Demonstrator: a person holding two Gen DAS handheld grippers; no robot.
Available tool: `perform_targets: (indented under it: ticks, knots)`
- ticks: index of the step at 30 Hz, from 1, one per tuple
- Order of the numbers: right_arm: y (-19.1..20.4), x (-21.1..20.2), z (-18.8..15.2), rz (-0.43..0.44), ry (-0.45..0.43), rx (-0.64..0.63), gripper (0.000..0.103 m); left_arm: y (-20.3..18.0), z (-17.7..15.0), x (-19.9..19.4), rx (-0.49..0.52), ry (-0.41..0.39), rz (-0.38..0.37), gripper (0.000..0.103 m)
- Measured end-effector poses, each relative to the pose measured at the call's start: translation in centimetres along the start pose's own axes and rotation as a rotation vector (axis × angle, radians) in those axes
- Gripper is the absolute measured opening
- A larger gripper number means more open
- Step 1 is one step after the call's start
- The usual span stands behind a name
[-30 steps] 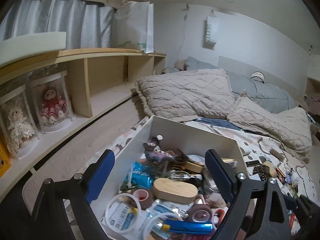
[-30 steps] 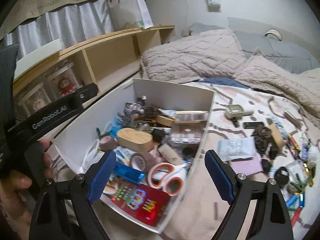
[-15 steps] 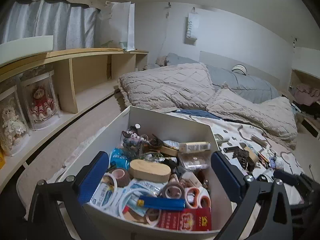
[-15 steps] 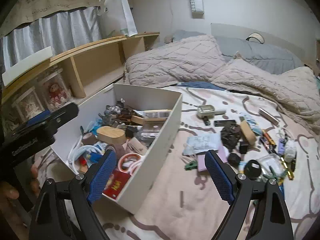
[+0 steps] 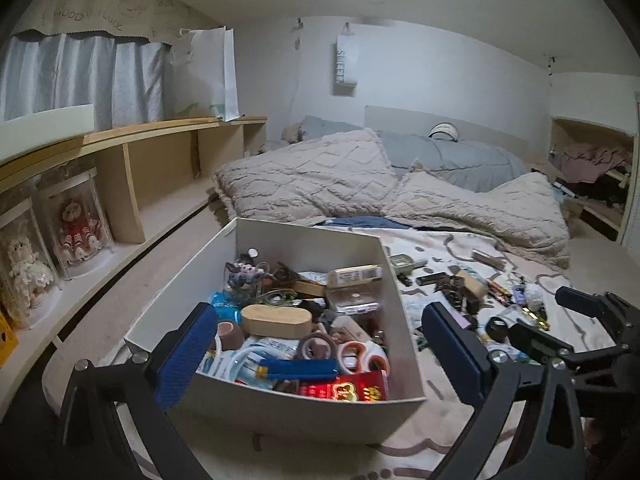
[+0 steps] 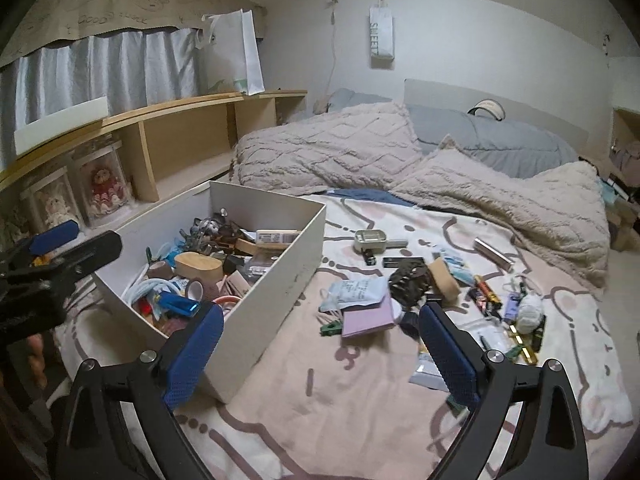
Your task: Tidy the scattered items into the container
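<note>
Right tongs (image 6: 320,348) are hanging wide open, gripping nothing, over the bed (image 6: 360,400). The scattered items are lying ahead and slightly right of them; the lilac notebook (image 6: 366,318) is sitting nearest, long axis running left-right. The white container (image 6: 272,292) is sitting to the left. Left tongs (image 5: 316,356), likewise spread and empty, are hovering at the container's near wall, farther from the scatter.

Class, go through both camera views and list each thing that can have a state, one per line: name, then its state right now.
left hand-held gripper: open, empty
right hand-held gripper: open, empty
white box: lidless, upright, heaped with items
scissors: inside the box, blades hidden
purple notebook: closed, flat on the bedsheet
paper pouch: crumpled, overlapping the notebook
curtain: drawn shut
</note>
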State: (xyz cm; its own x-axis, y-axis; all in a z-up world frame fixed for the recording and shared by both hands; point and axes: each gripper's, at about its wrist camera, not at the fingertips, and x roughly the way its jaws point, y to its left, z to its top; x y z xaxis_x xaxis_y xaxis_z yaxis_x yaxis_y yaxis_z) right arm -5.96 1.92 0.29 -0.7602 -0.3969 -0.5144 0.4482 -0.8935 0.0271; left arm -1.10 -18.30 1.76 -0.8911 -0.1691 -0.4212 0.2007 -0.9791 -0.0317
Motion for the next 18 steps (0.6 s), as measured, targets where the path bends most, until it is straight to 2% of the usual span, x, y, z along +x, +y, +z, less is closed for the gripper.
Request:
perform_targets:
  ticks: [11,18]
  knots:
    - [-2.3,-2.7,-1.9,-0.022,-0.015,0.045,0.103,-0.4,-1.8,-2.1,-0.022,0.021,0.008,0.103]
    - [-2.6,-3.4,-2.8,-0.032,-0.027,0.029,0.103,-0.7,-3.4,-3.0,0.009,0.043,0.022,0.103]
